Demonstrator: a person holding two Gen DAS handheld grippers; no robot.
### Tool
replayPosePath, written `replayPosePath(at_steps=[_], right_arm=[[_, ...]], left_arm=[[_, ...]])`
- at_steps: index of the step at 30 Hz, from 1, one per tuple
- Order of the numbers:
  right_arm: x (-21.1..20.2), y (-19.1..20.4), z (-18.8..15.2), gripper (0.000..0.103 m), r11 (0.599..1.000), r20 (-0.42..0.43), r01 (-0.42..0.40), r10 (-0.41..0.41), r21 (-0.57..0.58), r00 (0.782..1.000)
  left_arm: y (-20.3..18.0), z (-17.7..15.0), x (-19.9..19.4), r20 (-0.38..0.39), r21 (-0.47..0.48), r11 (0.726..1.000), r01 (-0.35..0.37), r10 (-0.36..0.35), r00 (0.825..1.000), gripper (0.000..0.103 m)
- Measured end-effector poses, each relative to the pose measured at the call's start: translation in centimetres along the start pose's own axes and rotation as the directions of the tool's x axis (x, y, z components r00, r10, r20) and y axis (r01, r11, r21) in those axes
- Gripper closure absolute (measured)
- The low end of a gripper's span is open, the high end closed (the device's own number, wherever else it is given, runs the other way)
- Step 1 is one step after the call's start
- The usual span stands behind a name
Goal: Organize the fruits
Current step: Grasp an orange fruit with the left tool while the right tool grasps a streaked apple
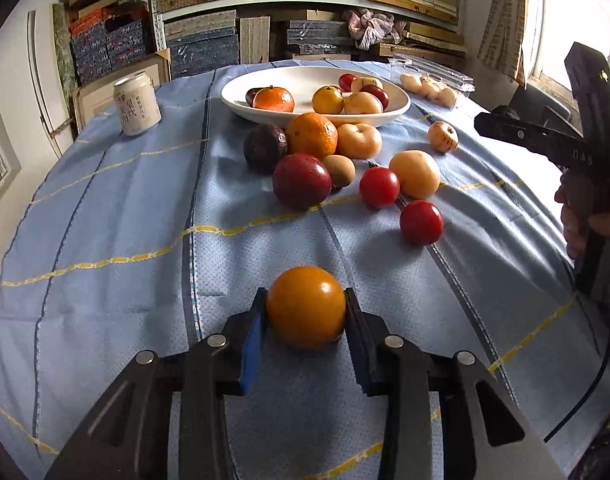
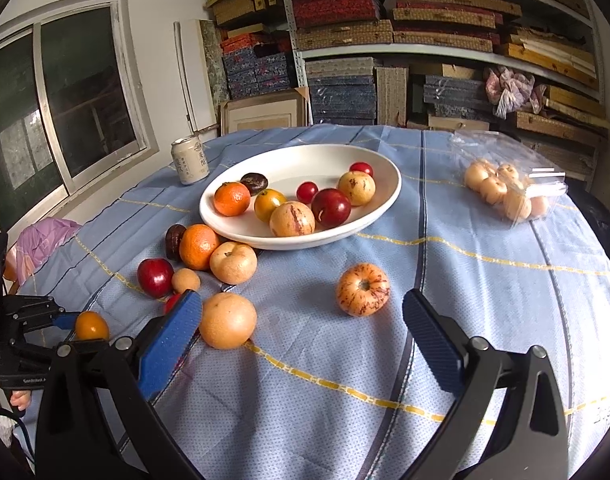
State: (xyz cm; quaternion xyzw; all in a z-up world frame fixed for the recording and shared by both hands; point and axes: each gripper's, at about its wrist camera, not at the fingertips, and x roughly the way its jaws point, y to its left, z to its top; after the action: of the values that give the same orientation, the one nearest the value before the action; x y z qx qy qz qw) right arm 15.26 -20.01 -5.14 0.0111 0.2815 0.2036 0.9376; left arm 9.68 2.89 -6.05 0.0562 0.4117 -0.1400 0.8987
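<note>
Daylight enters from a window [image 1: 565,20] at the upper right of the left wrist view, where it is overexposed to white glare with a pinkish fringe; fruits cast soft shadows toward the lower left across the blue tablecloth [image 1: 125,208], and a specular highlight sits on the orange fruit [image 1: 306,307]. The right wrist view is evenly lit, its window [image 2: 65,100] dark, with diffuse shadows beneath the white bowl [image 2: 379,160]. Both views show strong fisheye curvature and black corner vignetting, with mild softness toward the edges.

One white bowl [image 2: 389,196], one can [image 2: 189,161], two claws [image 2: 301,320] [image 1: 306,312].
</note>
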Motion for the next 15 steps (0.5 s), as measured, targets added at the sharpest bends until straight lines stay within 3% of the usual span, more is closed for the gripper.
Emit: replayPosePath(at_steps=[2, 4, 6, 7, 10, 15], right_arm=[[-0.7, -0.2, 0.3, 0.005, 0.999, 0.027, 0.035, -0.035, -0.027, 0.999], [-1.6, -1.2, 0.8, 0.005, 0.991, 0.074, 0.127, -0.123, -0.053, 0.99], [-1.9, -3.3, 1.2, 0.006, 0.98, 0.086, 0.199, -0.198, -0.009, 0.976], [-1.9, -4.6, 1.3, 0.013, 0.978, 0.077, 0.203, -0.205, 0.037, 0.976], [-0.6, -7.7, 0.9, 0.026, 0.97, 0.017, 0.162, -0.168, 0.179, 0.986], [2.6, -6.0, 1.1, 0.026, 0.984, -0.045, 0.106, -0.101, 0.146, 0.994]], left_arm=[[0.3, 0.0, 0.0, 0.0, -0.02, 1.0, 0.016, -0.016, 1.0, 0.066], [0.7, 0.0, 0.0, 0.001, -0.041, 0.999, 0.032, -0.032, 0.999, 0.066], [1.1, -0.1, -0.1, 0.003, -0.062, 0.997, 0.046, -0.046, 0.999, 0.066], [1.3, -0.1, -0.1, 0.004, -0.073, 0.996, 0.052, -0.052, 0.999, 0.066], [1.5, 0.0, -0.1, 0.005, -0.086, 0.994, 0.062, -0.062, 0.998, 0.066], [1.1, 0.0, -0.1, 0.005, -0.062, 0.996, 0.062, -0.062, 0.998, 0.066]])
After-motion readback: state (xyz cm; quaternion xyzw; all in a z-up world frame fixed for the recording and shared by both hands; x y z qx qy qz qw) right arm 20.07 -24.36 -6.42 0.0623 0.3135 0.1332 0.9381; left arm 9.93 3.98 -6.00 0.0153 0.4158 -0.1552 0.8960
